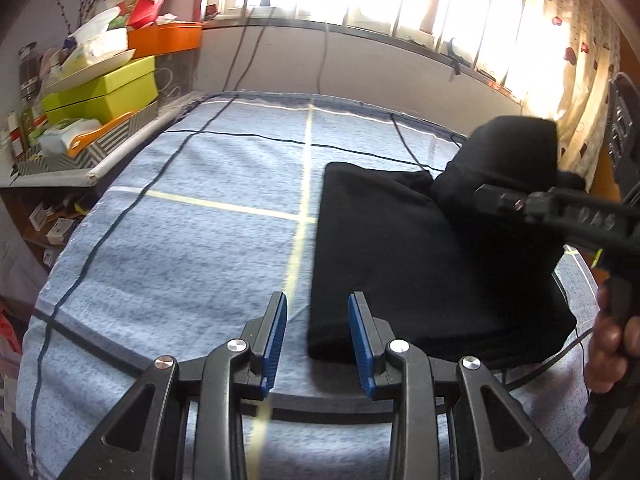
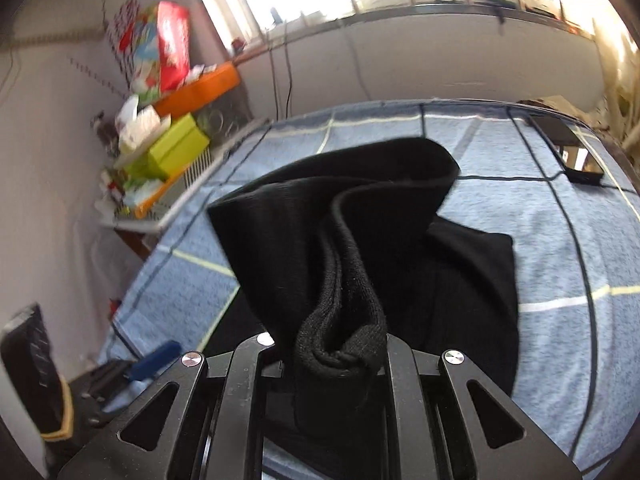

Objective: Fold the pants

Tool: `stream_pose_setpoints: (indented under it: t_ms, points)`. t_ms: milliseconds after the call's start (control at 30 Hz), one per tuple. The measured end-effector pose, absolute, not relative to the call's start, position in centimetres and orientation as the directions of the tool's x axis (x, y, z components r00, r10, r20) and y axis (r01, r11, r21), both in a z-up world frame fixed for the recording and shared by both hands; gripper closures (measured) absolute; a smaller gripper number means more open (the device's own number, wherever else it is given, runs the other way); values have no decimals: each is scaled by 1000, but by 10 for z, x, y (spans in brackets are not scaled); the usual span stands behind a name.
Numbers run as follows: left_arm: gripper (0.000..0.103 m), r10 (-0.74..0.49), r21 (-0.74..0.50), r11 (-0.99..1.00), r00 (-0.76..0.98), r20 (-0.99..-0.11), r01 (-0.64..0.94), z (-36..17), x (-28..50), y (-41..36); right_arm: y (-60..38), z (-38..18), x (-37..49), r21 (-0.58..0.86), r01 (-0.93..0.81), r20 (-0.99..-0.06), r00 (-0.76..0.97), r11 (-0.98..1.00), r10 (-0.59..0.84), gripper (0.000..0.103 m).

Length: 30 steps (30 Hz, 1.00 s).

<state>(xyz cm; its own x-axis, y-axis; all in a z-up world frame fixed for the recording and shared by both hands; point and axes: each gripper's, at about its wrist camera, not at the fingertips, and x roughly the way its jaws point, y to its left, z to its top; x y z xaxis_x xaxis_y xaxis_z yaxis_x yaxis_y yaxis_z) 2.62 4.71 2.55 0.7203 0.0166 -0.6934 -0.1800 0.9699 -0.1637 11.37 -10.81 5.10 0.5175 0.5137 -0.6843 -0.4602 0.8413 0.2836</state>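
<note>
in right gripper (image 2: 340, 354), black pants (image 2: 360, 248)

The left gripper (image 1: 318, 340) was spread wide, its blue-padded fingers (image 1: 276, 340) holding nothing, the body low and level, pointing forward. The right gripper (image 2: 340, 354) was clamped on a bunched fold of the black pants (image 2: 360, 248), cloth rising up and ahead from between its closed fingers. Seen from the left wrist camera, the right gripper (image 1: 496, 198) was raised to the right and ahead, reaching leftward, with the person's right hand (image 1: 612, 344) wrapped around its handle.
</note>
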Motion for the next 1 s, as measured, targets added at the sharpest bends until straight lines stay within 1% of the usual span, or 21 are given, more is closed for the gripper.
stream_pose_setpoints:
  t_ms: [67,100,133,200,267,367,533,600,633,700,767,867,900,933,967,1000]
  points:
    - [69,29,-166,966,717,-697,-200,24,23,55,-92,40,114,245,-479,-715,497,843,491,78]
    - [69,35,-166,964,715,-698,-209,23,22,59,-86,35,113,242,-492,-722,484,836,494,68]
    - [69,42,-166,962,714,-699,-218,23,21,62,-81,30,111,247,-510,-722,470,824,508,62]
    - [69,55,-167,957,713,-699,-237,22,17,68,-75,25,106,241,-530,-729,454,813,513,57]
    - [69,65,-169,953,714,-697,-252,22,15,75,-74,26,99,220,-543,-722,469,811,509,57]
    - [69,67,-180,949,721,-690,-260,24,12,82,-77,28,92,256,-577,-703,440,776,559,56]
    - [69,47,-198,950,736,-675,-242,31,18,80,-68,27,79,241,-662,-692,395,710,604,44]
    - [69,31,-206,952,742,-670,-225,34,21,77,-69,33,70,231,-702,-672,386,674,632,44]
    - [69,22,-210,953,745,-667,-217,35,22,76,-75,37,68,256,-709,-651,376,657,660,44]
    - [67,-8,-225,956,749,-662,-189,38,26,73,-89,45,66,321,-708,-595,366,629,715,44]
    - [62,-34,-234,959,749,-661,-163,38,31,68,-106,52,63,326,-696,-556,406,639,725,44]
    - [61,-88,-259,959,747,-659,-116,37,41,60,-127,53,67,321,-633,-564,470,704,679,44]
    - [60,-122,-278,956,743,-659,-90,37,46,56,-135,50,68,329,-615,-567,479,717,670,43]
    - [57,-159,-293,955,737,-657,-55,36,50,51,-142,46,69,335,-596,-574,485,730,659,44]
    - [56,-182,-294,955,732,-657,-27,35,55,46,-146,43,70,339,-581,-581,490,740,650,44]
    - [56,-173,-279,960,728,-663,-25,34,61,42,-150,39,71,347,-564,-588,492,750,642,44]
